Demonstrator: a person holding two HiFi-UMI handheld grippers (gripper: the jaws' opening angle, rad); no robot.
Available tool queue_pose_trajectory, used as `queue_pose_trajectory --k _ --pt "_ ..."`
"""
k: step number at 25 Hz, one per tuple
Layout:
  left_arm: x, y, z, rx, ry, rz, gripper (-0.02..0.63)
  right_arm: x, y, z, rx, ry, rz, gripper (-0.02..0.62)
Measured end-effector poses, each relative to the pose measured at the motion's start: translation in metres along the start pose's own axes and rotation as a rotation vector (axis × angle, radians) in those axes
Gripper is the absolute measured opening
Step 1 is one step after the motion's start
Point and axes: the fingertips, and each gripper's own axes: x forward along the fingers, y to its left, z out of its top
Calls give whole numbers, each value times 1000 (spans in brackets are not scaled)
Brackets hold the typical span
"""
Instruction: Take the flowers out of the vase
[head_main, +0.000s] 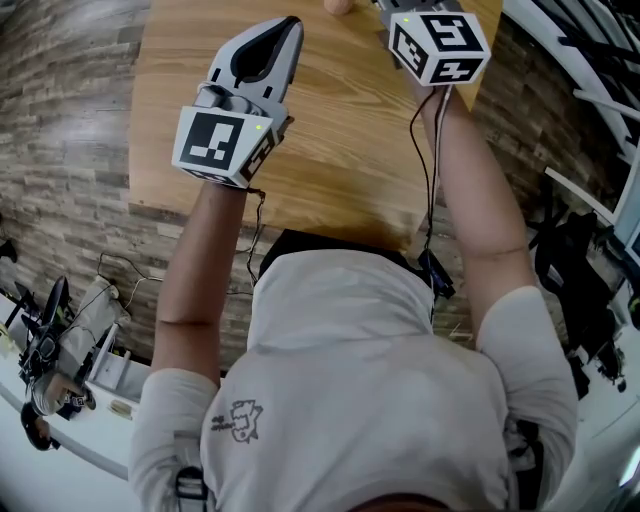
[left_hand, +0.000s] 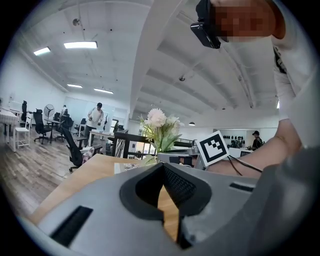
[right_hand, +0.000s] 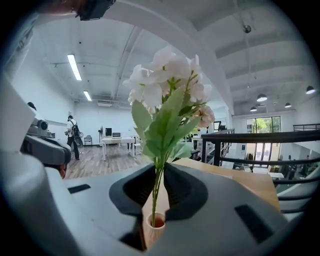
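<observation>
A bunch of white flowers (right_hand: 167, 80) with green leaves stands up between the jaws of my right gripper (right_hand: 159, 192). The pads are shut on the thin green stems (right_hand: 156, 195). Just below the grip, the stems run down into the mouth of a small peach vase (right_hand: 156, 221). In the head view only that gripper's marker cube (head_main: 440, 45) shows, and the vase (head_main: 338, 5) peeks in at the top edge. My left gripper (head_main: 285, 30) hovers over the wooden table (head_main: 330, 150) left of the vase, shut and holding nothing. Its own view shows the flowers (left_hand: 160, 125) ahead.
The table's near edge (head_main: 270, 215) lies just in front of the person's body. A black railing (right_hand: 260, 137) runs behind the table on the right. A cluttered white bench (head_main: 60, 350) stands at lower left. Office desks, chairs (left_hand: 75, 147) and people stand far off.
</observation>
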Motion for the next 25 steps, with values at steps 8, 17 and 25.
queue_pose_trajectory --k 8,17,25 --pt "-25 -15 16 31 -22 36 5 -33 15 37 -32 -71 19 54" --pt "-53 -64 17 49 -27 45 5 -99 42 29 -21 -58 52 52" --pt "-79 -127 19 81 -34 50 5 -179 66 23 -37 -45 97 51"
